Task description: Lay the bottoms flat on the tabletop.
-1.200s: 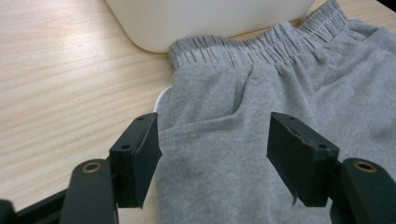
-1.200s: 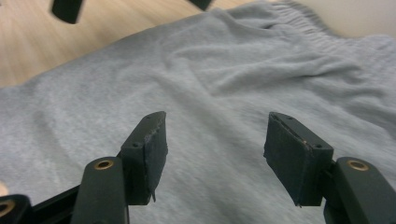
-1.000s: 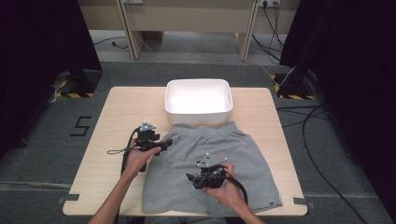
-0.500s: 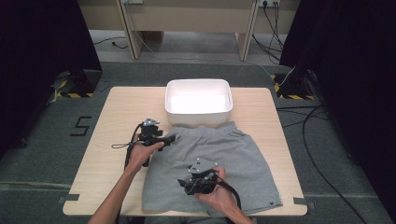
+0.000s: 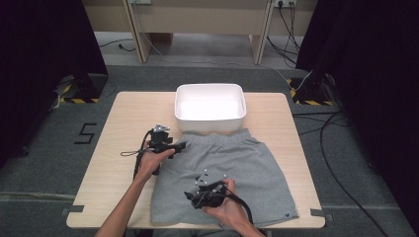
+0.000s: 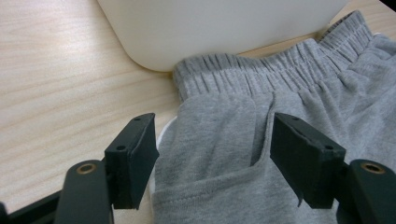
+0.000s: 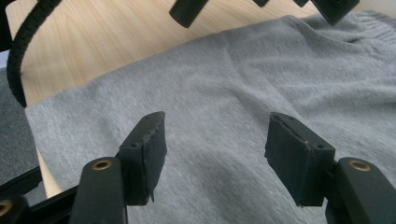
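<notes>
Now — grey shorts [image 5: 232,173] flat, waistband gathered | both grippers' jaws wide apart, holding nothing

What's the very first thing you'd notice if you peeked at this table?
The grey shorts spread flat across the near half of the wooden table, their waistband up against a white tub at the far edge. The left gripper sits open at the shorts' pocket corner, and the right gripper hovers open over the lower part of the cloth.
</notes>
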Available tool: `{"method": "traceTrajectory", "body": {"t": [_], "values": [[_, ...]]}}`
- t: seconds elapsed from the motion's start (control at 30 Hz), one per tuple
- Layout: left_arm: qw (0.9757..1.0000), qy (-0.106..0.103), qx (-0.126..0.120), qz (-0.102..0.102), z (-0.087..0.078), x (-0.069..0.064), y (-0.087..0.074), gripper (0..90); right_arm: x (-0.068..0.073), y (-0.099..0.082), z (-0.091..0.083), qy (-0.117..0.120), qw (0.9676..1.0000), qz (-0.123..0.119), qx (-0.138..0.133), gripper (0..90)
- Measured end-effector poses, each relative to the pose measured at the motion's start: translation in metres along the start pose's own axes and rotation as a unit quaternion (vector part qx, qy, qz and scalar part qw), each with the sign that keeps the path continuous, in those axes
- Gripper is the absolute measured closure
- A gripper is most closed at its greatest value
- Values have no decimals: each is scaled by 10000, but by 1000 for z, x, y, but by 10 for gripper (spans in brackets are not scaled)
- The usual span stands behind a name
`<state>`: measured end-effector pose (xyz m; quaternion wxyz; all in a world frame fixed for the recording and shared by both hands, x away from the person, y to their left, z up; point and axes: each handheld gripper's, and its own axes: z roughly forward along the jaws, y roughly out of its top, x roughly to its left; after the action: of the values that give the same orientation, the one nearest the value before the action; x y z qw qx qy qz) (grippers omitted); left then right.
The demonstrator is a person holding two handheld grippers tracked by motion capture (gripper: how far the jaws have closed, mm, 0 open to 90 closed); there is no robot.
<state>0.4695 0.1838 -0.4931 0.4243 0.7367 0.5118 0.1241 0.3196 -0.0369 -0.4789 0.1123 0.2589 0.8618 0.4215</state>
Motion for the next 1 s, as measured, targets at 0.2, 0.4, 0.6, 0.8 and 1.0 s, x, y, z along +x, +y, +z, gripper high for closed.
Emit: {"method": "traceTrajectory", "body": {"t": [0.2, 0.4, 0.6, 0.8, 1.0], "values": [[10000, 33, -7, 0, 1, 1, 3, 309, 4, 3, 0, 66, 10000, -36, -23, 382], [9999, 70, -57, 93, 1, -1, 11, 308, 7, 4, 2, 89, 10000, -24, -5, 380], [9999, 39, 2, 99, 5, -1, 10, 310, 10, 6, 5, 124, 9999, -54, -44, 378], [10000, 48, -60, 5, 7, 3, 11, 311, 14, 7, 6, 163, 9998, -37, -92, 375], [9999, 78, -55, -62, 7, 8, 11, 313, 18, 8, 7, 194, 9997, -49, -124, 372]]}}
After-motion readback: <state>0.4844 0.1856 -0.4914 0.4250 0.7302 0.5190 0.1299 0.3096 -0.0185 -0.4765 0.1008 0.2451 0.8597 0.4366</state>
